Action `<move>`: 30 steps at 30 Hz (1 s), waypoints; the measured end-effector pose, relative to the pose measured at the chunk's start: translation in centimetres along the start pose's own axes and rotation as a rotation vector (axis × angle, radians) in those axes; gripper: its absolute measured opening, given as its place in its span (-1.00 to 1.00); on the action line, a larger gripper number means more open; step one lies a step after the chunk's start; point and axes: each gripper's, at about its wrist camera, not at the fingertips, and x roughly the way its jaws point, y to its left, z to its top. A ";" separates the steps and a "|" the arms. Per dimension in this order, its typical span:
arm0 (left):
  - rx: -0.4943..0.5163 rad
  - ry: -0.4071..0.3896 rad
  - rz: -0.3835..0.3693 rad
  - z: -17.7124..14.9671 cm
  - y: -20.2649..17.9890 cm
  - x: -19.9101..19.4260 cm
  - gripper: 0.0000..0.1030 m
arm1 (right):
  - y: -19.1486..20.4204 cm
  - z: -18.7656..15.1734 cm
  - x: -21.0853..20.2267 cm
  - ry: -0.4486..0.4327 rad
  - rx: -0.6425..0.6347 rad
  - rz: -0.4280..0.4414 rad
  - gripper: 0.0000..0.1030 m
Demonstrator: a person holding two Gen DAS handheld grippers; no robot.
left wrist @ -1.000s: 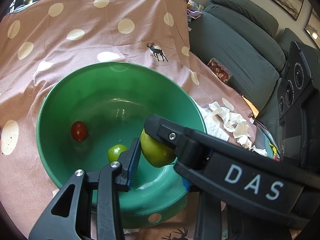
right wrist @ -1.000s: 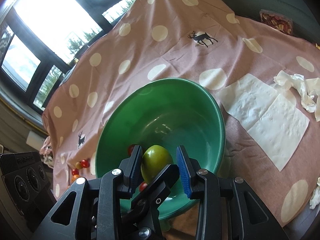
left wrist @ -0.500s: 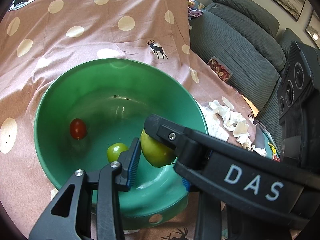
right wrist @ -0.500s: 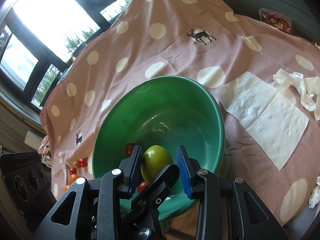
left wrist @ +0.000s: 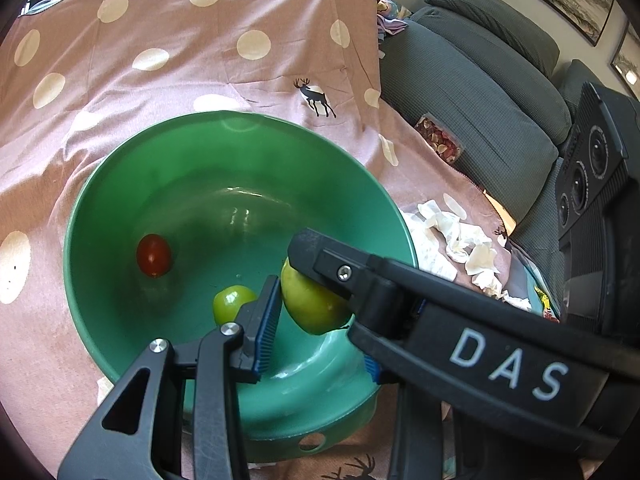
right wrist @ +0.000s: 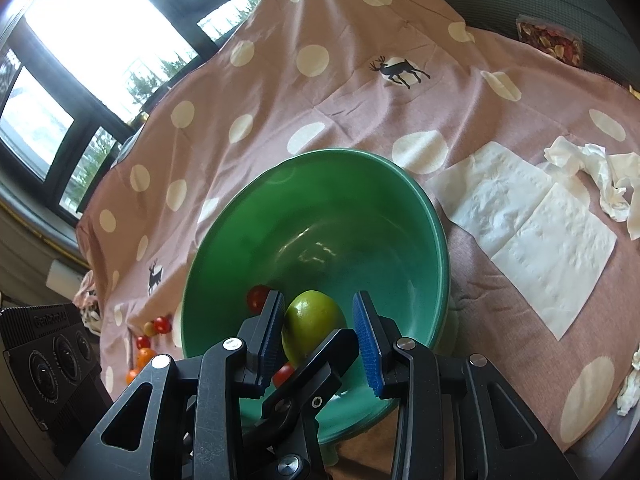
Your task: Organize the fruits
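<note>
A green bowl (left wrist: 120, 184) sits on the pink dotted cloth; it also shows in the right wrist view (right wrist: 424, 216). Inside lie a red cherry tomato (left wrist: 153, 255) and a small green fruit (left wrist: 230, 303). A larger green fruit (left wrist: 312, 308) sits between the fingers of both grippers above the bowl's near side. My left gripper (left wrist: 316, 320) is shut on this fruit, which touches its left pad; the right gripper's finger crosses in front. My right gripper (right wrist: 318, 326) stands around the same fruit (right wrist: 312, 320) with a gap on its right side. Red tomatoes (right wrist: 258, 297) show behind it.
Flat and crumpled white tissues (right wrist: 536, 236) lie right of the bowl. Several small red and orange tomatoes (right wrist: 150, 332) lie on the cloth left of the bowl. A grey sofa (left wrist: 480, 80) with a snack packet (left wrist: 440, 140) stands at the right. Windows are at the back left.
The bowl and cloth have shifted slightly in both views as the grippers moved a little. The green fruit stays between the fingers.
</note>
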 end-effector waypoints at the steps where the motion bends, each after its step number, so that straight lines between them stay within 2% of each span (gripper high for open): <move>1: -0.001 0.000 0.001 0.0 0.0 0.0 -0.31 | 0.0 0.0 0.0 0.000 0.000 0.000 -0.25; 30: -0.004 -0.003 0.007 -0.1 0.0 0.4 -0.31 | -0.2 0.0 0.1 0.003 0.000 -0.023 -0.25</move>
